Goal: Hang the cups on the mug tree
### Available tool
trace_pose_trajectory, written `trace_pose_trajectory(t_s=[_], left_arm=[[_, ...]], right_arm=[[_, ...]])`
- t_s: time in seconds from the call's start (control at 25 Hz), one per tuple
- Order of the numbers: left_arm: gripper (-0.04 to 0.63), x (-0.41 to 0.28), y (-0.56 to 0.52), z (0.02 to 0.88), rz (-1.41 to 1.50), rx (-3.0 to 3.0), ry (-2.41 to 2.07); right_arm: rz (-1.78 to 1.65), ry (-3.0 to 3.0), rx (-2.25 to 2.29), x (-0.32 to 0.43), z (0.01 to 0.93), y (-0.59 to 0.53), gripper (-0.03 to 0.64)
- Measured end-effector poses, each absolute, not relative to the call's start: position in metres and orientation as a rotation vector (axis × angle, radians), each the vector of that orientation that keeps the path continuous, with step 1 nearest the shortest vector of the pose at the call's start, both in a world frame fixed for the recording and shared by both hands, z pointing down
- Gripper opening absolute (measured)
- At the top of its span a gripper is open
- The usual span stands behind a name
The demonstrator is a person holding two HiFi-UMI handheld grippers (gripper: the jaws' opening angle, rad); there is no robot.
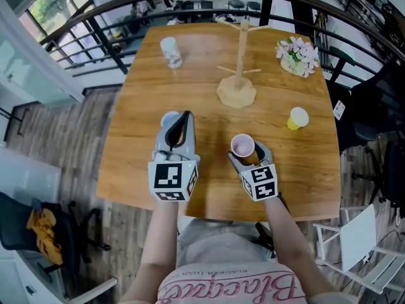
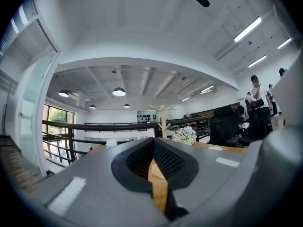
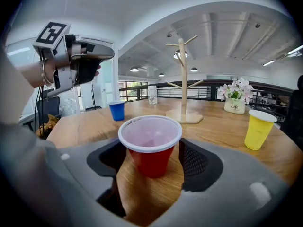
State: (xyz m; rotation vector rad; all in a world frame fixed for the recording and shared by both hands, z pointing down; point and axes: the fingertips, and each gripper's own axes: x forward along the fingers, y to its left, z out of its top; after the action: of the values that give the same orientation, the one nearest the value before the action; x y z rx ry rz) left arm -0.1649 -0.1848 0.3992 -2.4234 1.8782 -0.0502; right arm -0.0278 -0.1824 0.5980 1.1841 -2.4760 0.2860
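A red cup (image 3: 150,148) with a white rim stands upright on the wooden table (image 1: 291,170). It sits between the jaws of my right gripper (image 3: 151,167), with a gap on each side, so that gripper is open. In the head view the same cup (image 1: 242,145) is just ahead of the right gripper (image 1: 246,156). My left gripper (image 1: 184,123) is shut and empty, raised over a blue cup (image 1: 168,119) that it partly hides. The wooden mug tree (image 1: 238,75) stands bare at the table's far middle. A yellow cup (image 1: 297,118) is to the right.
A clear cup (image 1: 170,51) stands at the far left of the table and a white pot of flowers (image 1: 297,56) at the far right. A black railing (image 1: 114,49) runs behind the table. White chairs (image 1: 357,246) stand at the lower right.
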Motion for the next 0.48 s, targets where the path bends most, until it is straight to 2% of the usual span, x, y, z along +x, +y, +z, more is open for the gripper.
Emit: trace_pose_trajectory(t_s=[0.12, 0.48], left_arm=[[0.011, -0.166, -0.187, 0.402, -0.051, -2.429, 1.883], [0.011, -0.168, -0.192, 0.390, -0.048, -2.439, 1.913]], right_arm=[[0.272, -2.472, 1.183, -0.029, 0.600, -0.183, 0.296], [0.283, -2.483, 1.182, -0.022, 0.576, -0.184, 0.295]])
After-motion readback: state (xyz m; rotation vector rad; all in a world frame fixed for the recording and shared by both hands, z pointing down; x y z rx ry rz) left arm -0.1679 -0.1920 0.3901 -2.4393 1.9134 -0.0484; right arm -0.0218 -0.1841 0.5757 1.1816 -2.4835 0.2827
